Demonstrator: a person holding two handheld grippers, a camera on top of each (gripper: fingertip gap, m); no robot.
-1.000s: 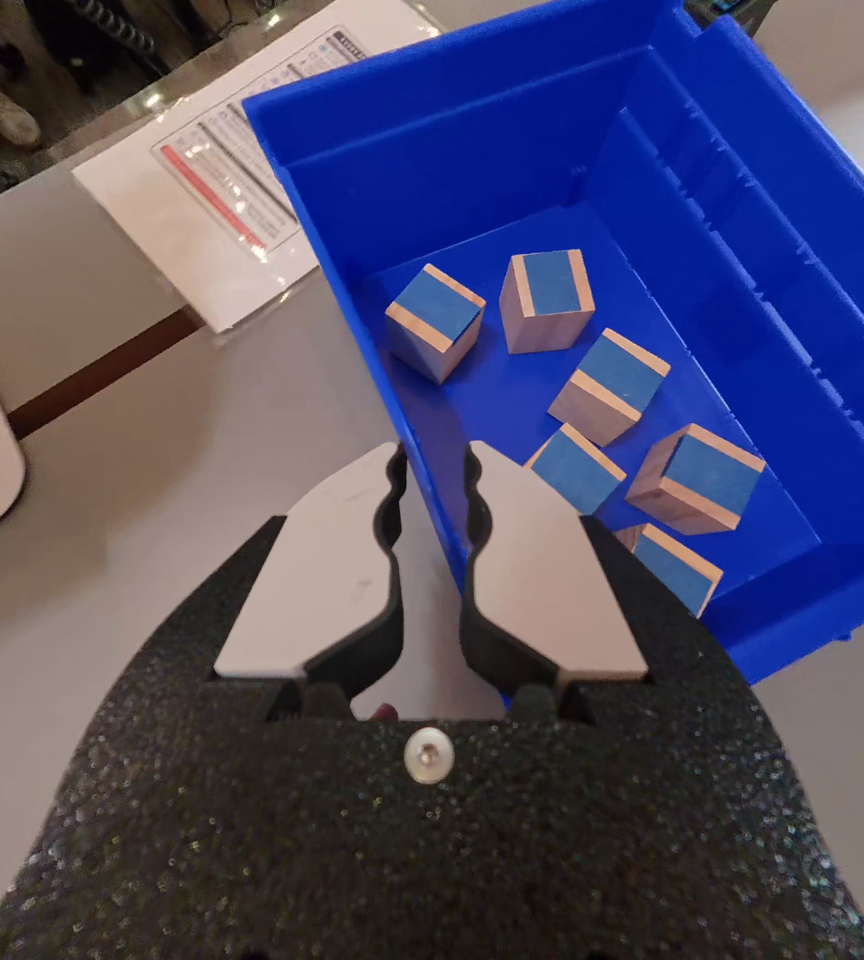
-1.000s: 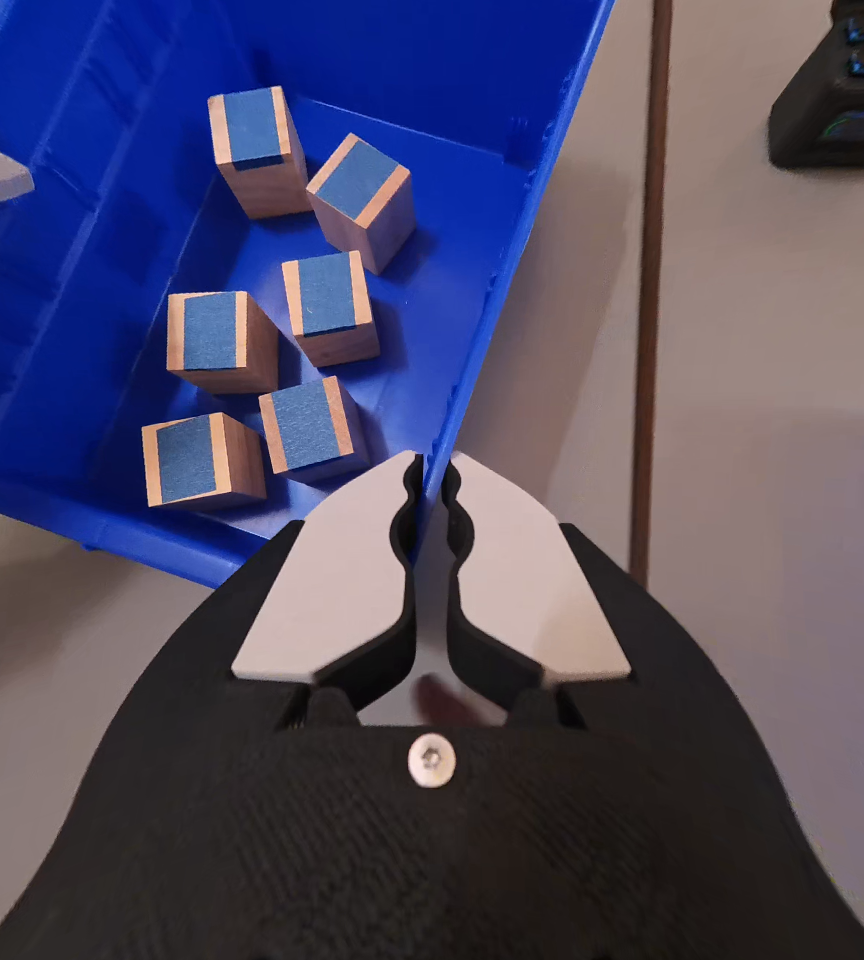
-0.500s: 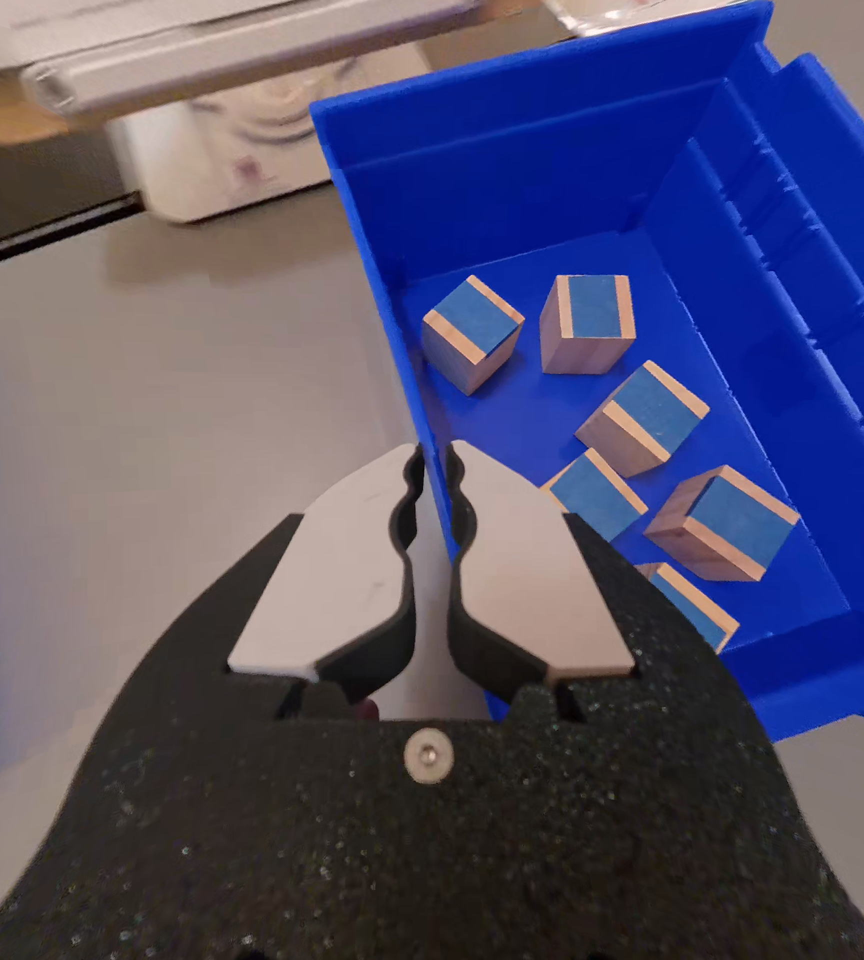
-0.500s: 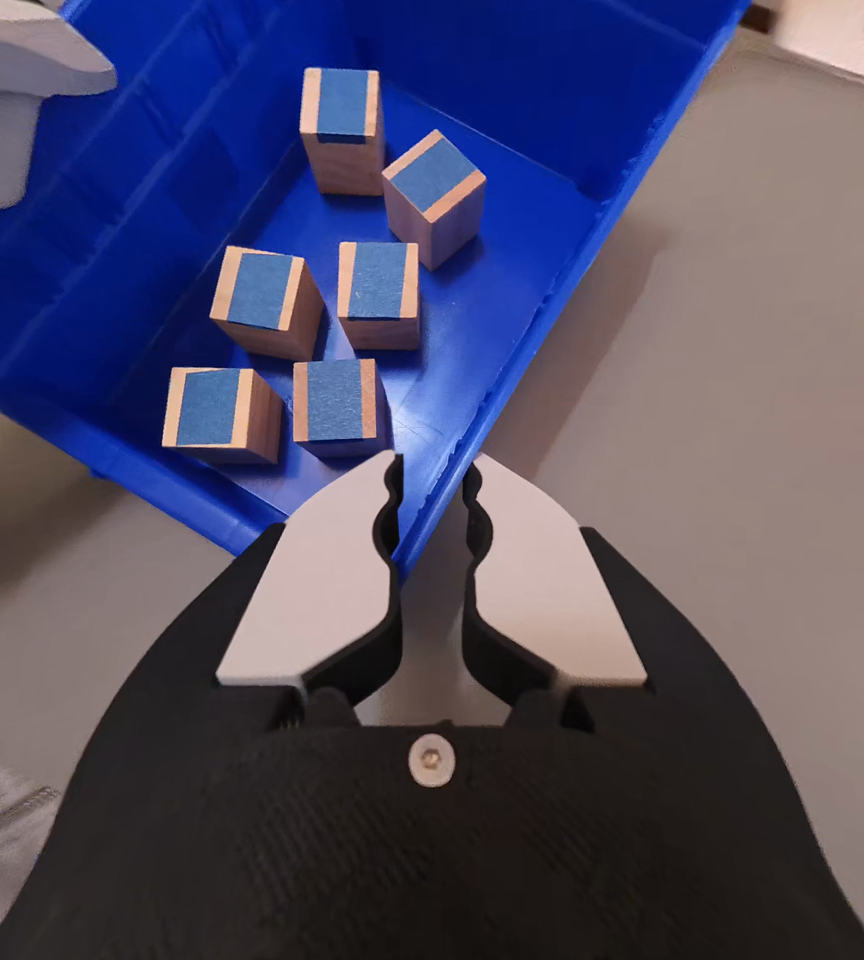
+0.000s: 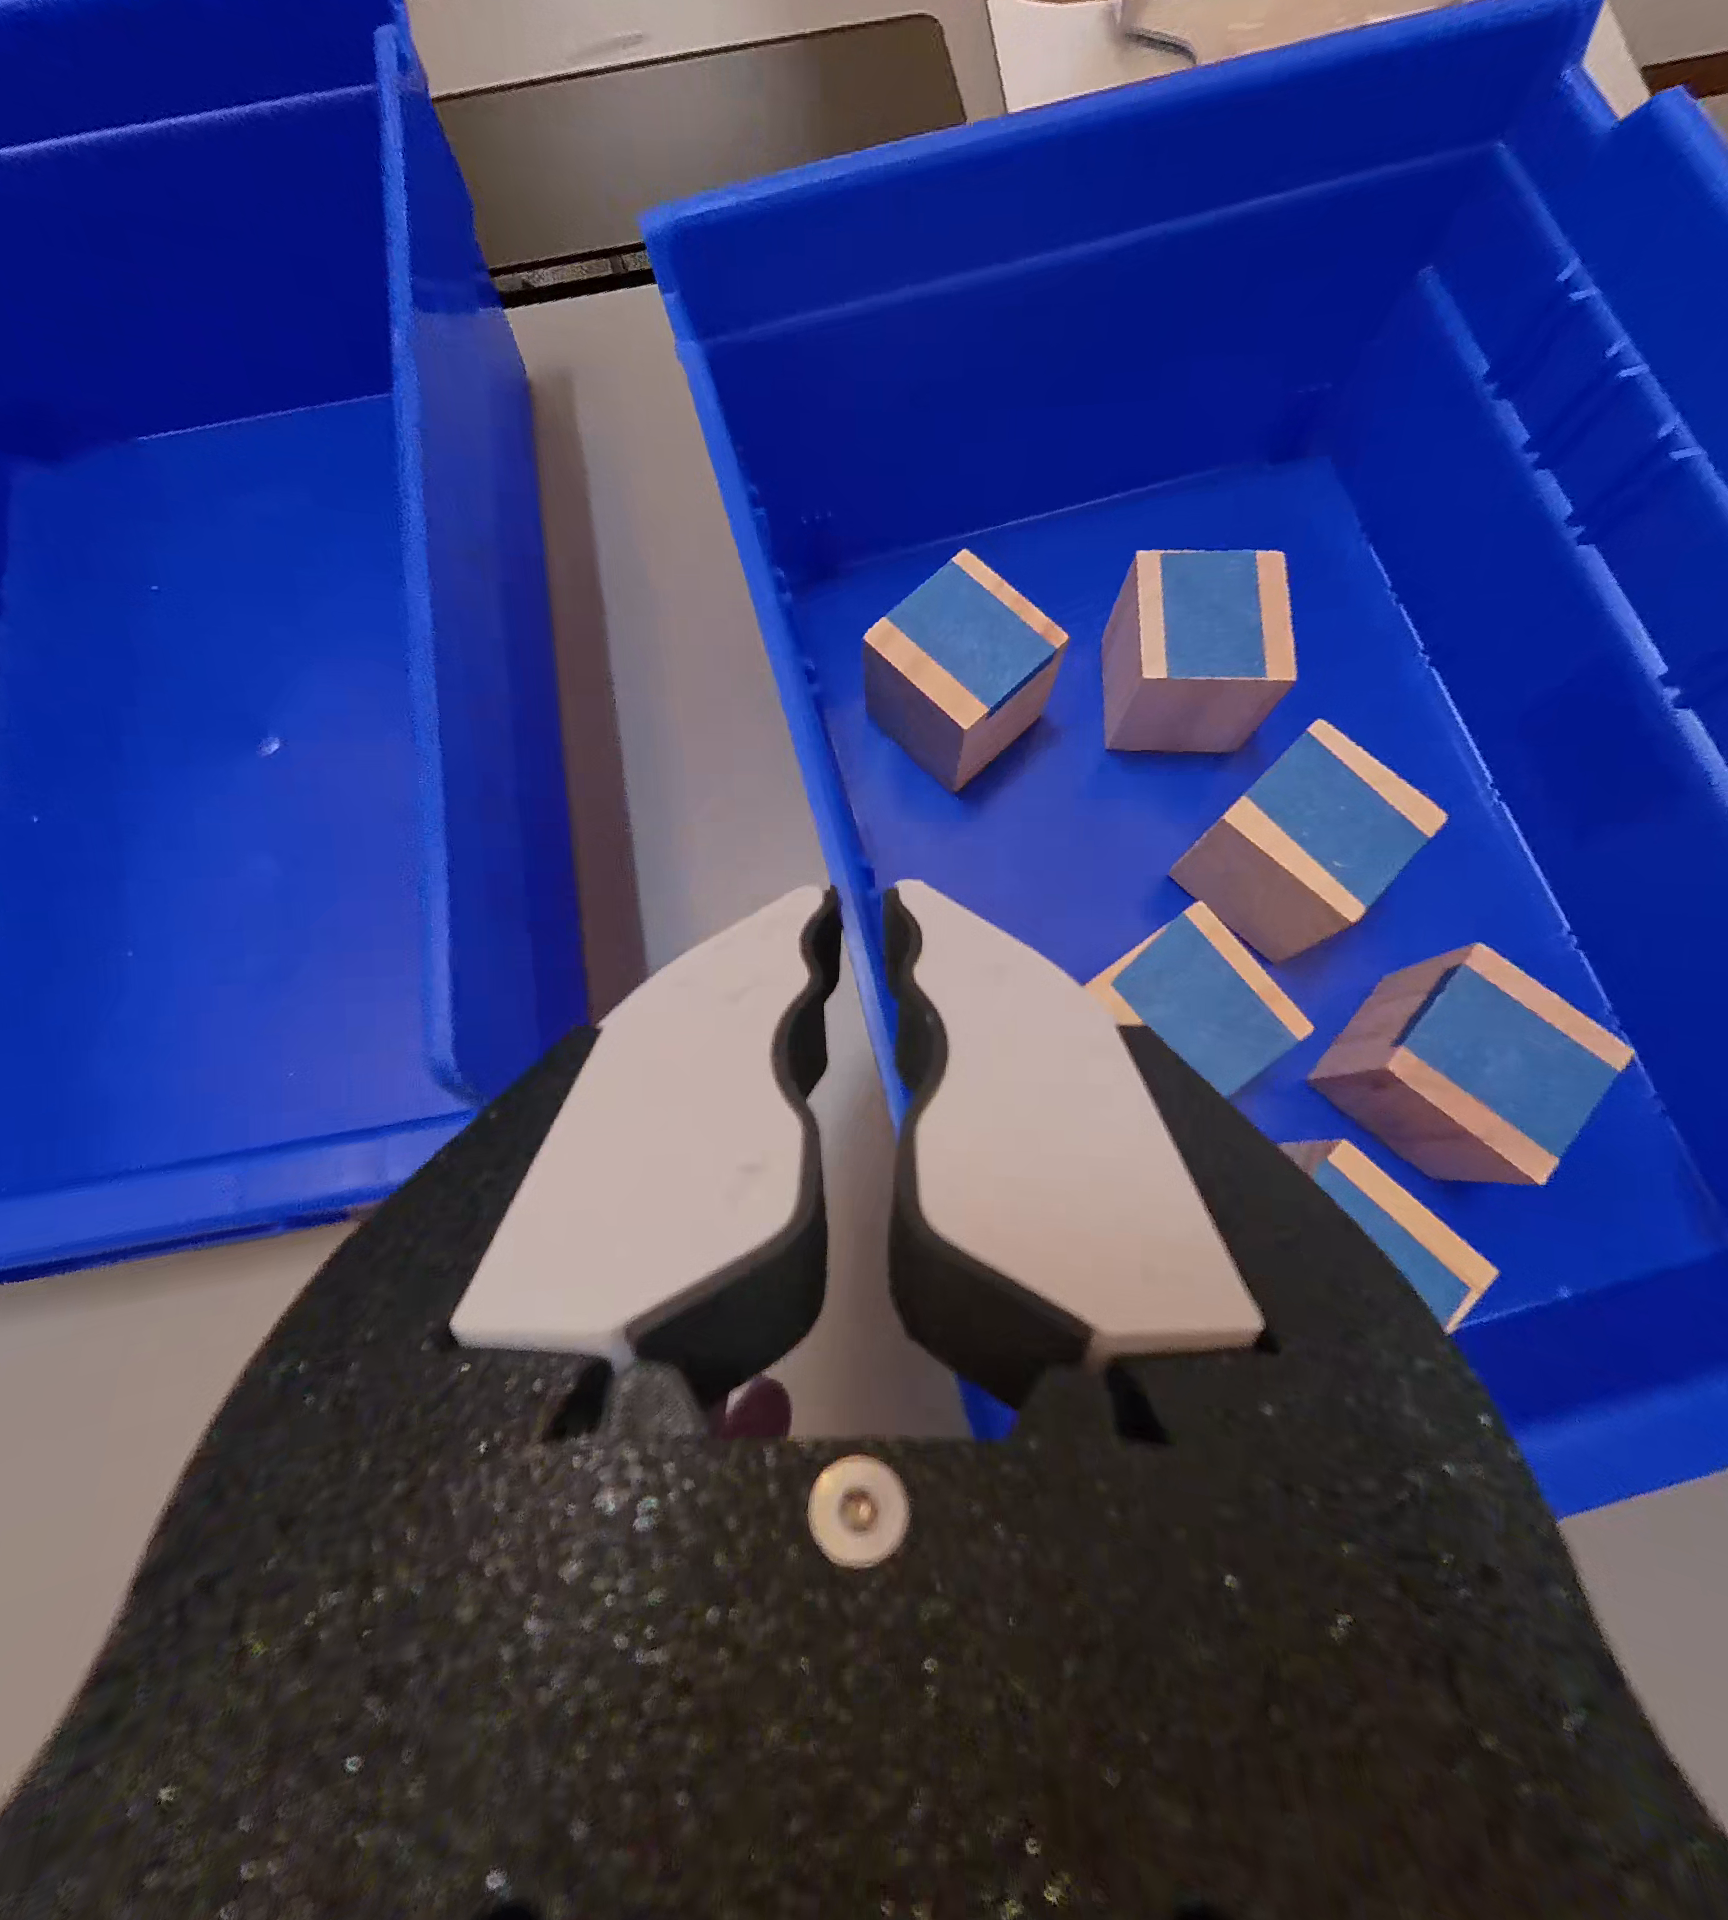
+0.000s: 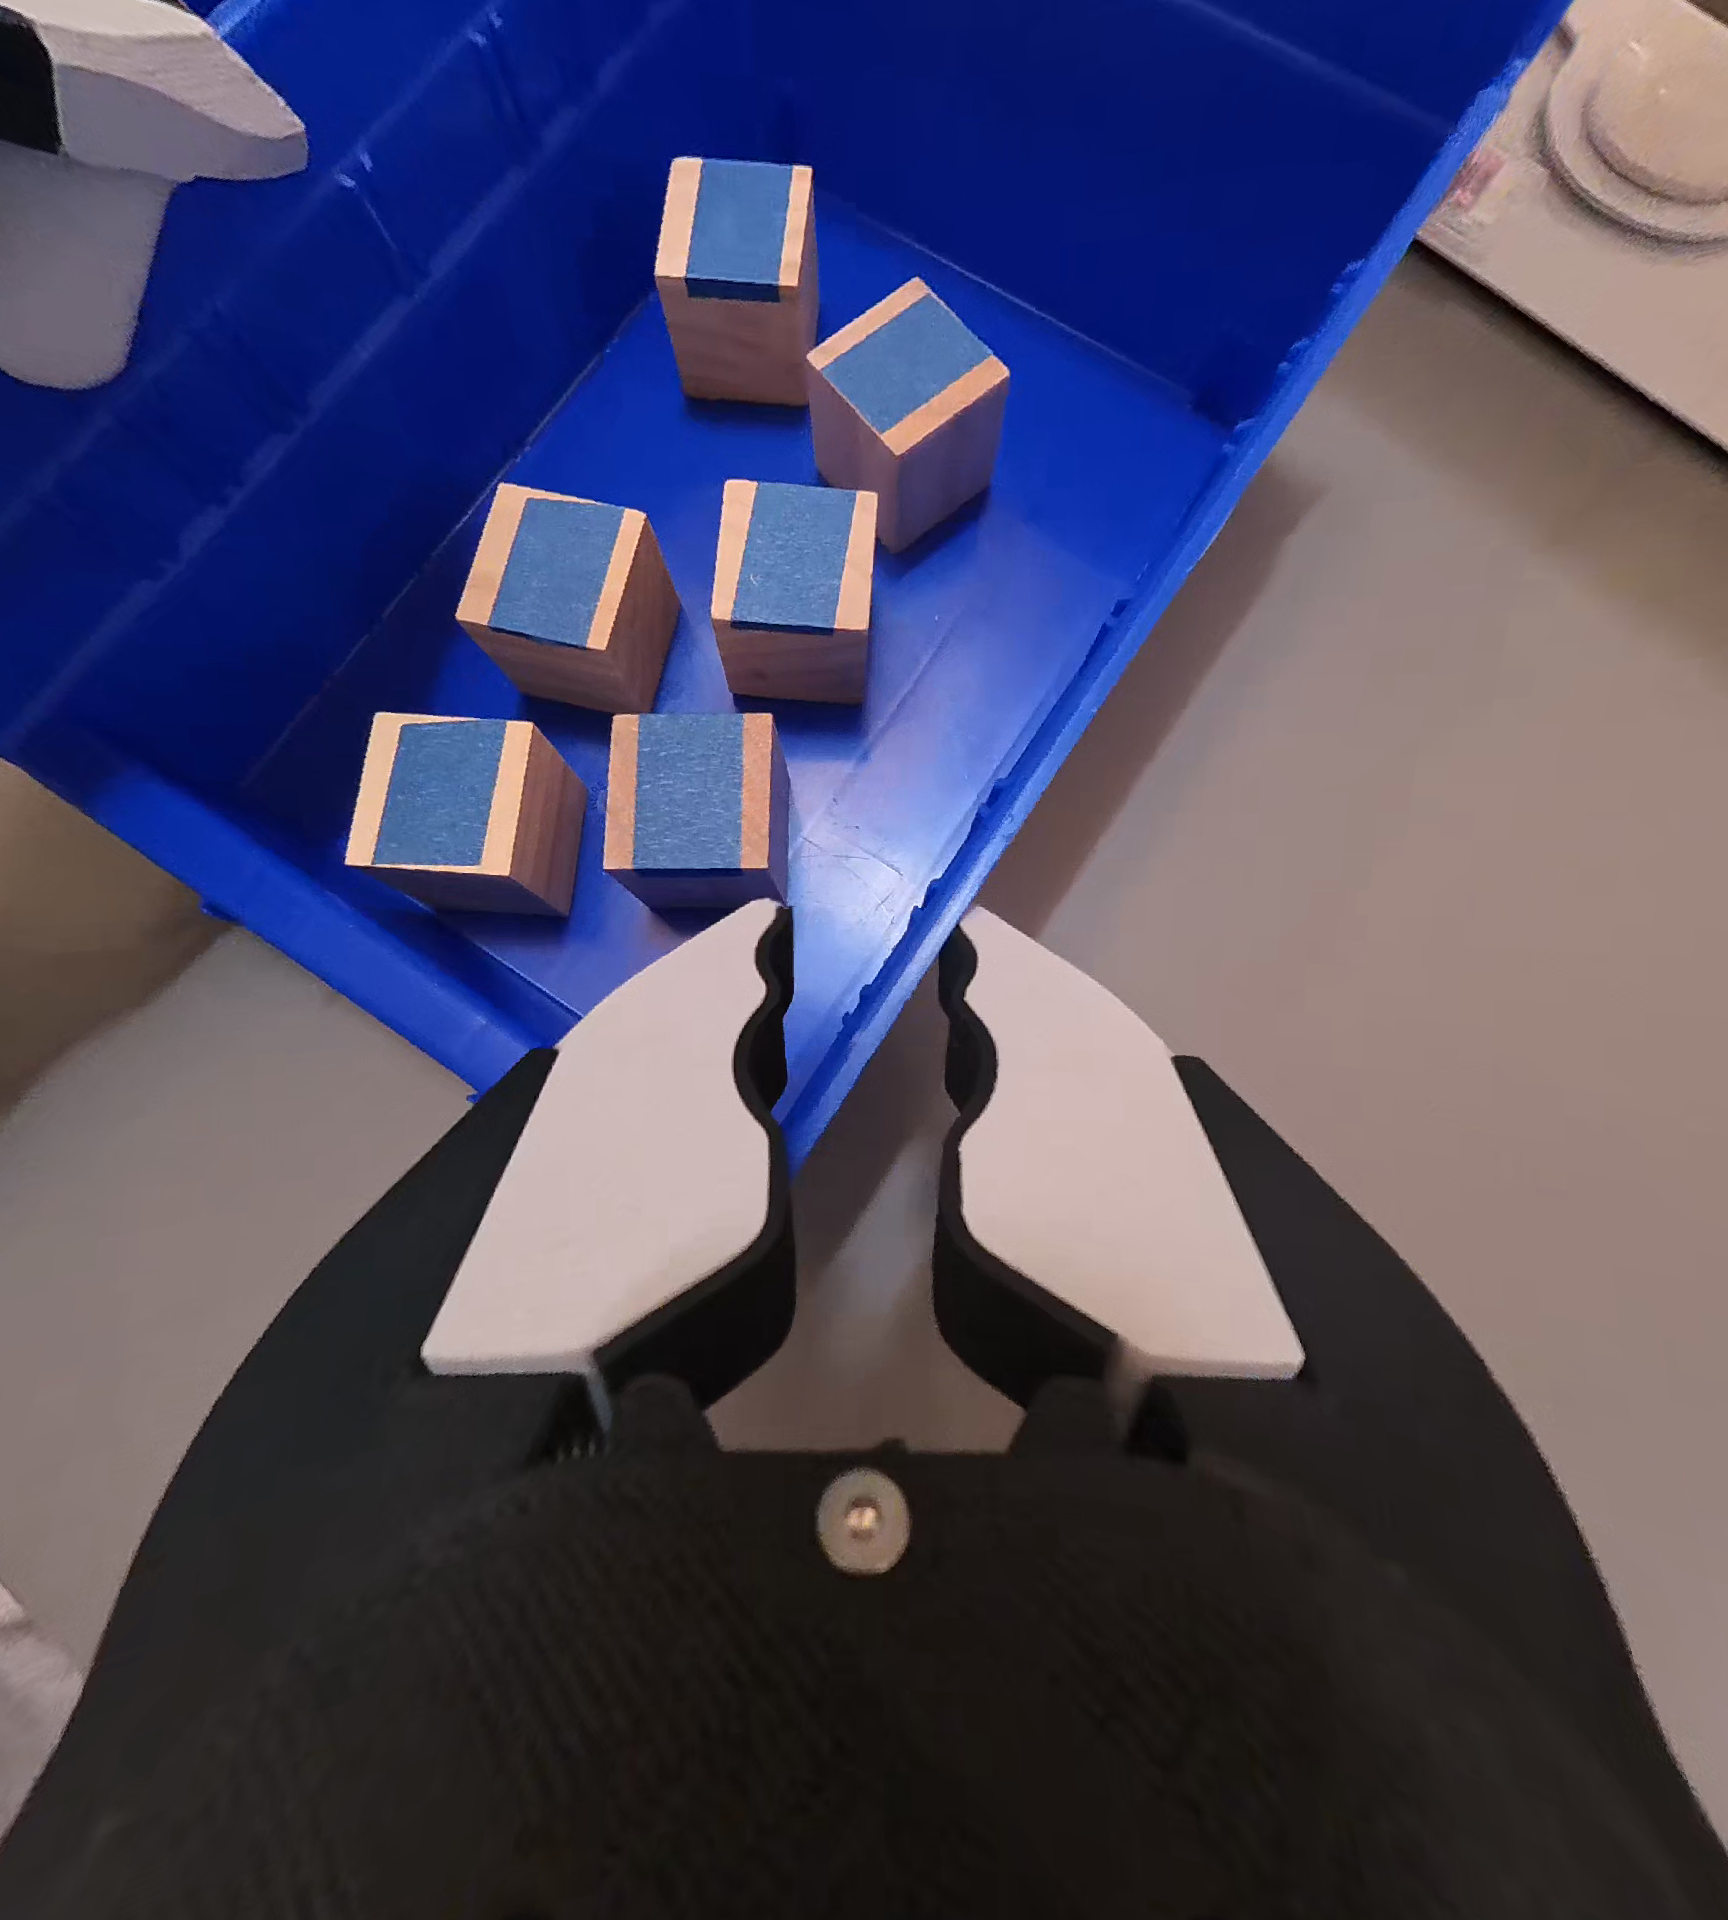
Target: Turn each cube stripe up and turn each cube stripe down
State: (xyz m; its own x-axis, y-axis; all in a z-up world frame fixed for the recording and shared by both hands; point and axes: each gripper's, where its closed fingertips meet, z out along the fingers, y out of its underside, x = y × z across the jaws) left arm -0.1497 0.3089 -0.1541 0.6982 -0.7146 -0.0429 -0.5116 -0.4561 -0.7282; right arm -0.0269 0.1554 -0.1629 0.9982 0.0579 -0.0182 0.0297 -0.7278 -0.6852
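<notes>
Behind the left hand-held gripper (image 5: 862, 914): its body is covering part of the two nearest cubes (image 5: 1203, 1000), and one is showing only a corner.
Cut off: the second bin (image 5: 195, 727) is running out of frame on the left; the white object (image 6: 1660, 208) on the desk (image 6: 1462, 831) is too cropped to identify.
Right bin (image 5: 1047, 343): is holding six wooden cubes, each lying with its blue stripe facing up.
Second bin contents: nothing is showing on its floor.
Left hand-held gripper: is closing tightly on the right bin's near-left wall.
Right hand-held gripper (image 6: 865, 925): is straddling the bin's other wall (image 6: 953, 883), fingers parted, not pinching it.
Right wrist view corner: the left hand-held gripper's finger (image 6: 164, 135) is poking in over the bin.
</notes>
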